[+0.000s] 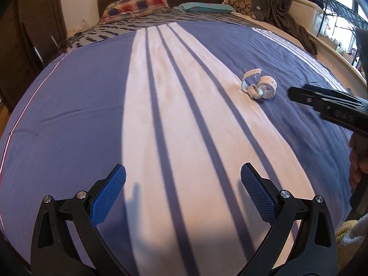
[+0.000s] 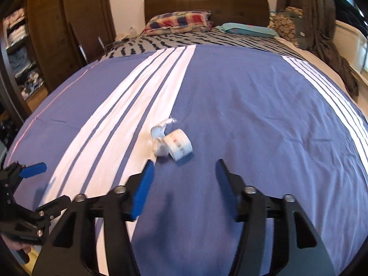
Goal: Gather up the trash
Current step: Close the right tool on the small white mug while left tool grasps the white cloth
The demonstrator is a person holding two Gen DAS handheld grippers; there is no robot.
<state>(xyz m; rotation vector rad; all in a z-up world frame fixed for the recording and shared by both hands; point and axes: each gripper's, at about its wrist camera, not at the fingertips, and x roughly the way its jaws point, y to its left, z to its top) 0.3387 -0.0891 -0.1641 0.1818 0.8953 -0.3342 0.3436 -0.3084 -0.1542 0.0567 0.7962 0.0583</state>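
curled paper strip (image 2: pixel 171 141) lies on bed cover (image 2: pixel 253 115), at edge of white stripe band, just ahead of right gripper (image 2: pixel 184 172), nothing gripped, jaws spread wide. left gripper (image 1: pixel 182 179) also spread wide, empty, well apart from strip. strip looks light, thin, springy, crushable; likely slides on fabric. best hold: pinch across rolled loop (image 1: pixel 268 87), not loose frayed end.

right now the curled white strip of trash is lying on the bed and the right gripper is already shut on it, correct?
Not quite. The curled white strip does lie on the bed, but the right gripper is open and short of it, as the right wrist view shows.
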